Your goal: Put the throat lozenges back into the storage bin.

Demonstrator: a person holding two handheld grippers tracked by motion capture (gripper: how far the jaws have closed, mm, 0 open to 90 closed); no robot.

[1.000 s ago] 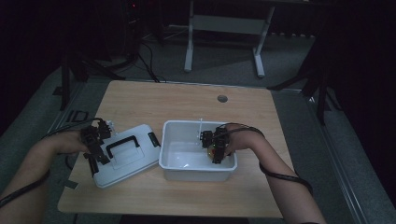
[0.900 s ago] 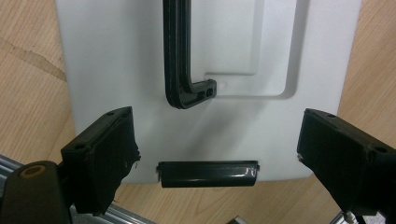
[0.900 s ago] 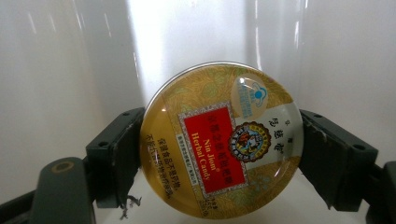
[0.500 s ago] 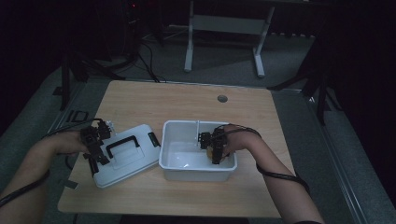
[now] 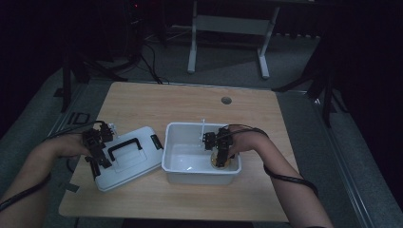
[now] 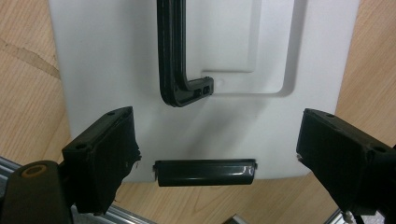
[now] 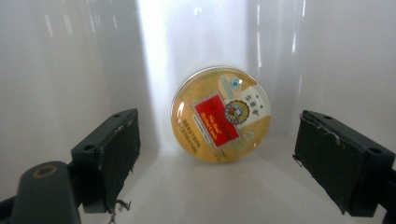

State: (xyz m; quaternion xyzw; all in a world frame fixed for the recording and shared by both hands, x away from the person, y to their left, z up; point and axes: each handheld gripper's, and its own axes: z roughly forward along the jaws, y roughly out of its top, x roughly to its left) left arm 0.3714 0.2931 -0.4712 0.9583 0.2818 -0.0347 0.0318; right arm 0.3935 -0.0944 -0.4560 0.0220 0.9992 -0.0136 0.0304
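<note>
Lying in the white bin [image 5: 177, 167], the round tin [image 7: 221, 115] sits ahead between the wide-open, empty right claw [image 7: 219, 163].

The round tin [image 7: 221, 114] is golden yellow, with a red rectangular label in the middle, a cream patch with a round emblem, and a small blue dot near its top. The box [image 5: 177, 166] is white. The lid [image 6: 107, 70] is white too; its handle [image 6: 173, 56] and its clasp [image 6: 205, 172] are black. The worktop [image 5: 157, 102] is light wood with a pale grain.
</note>
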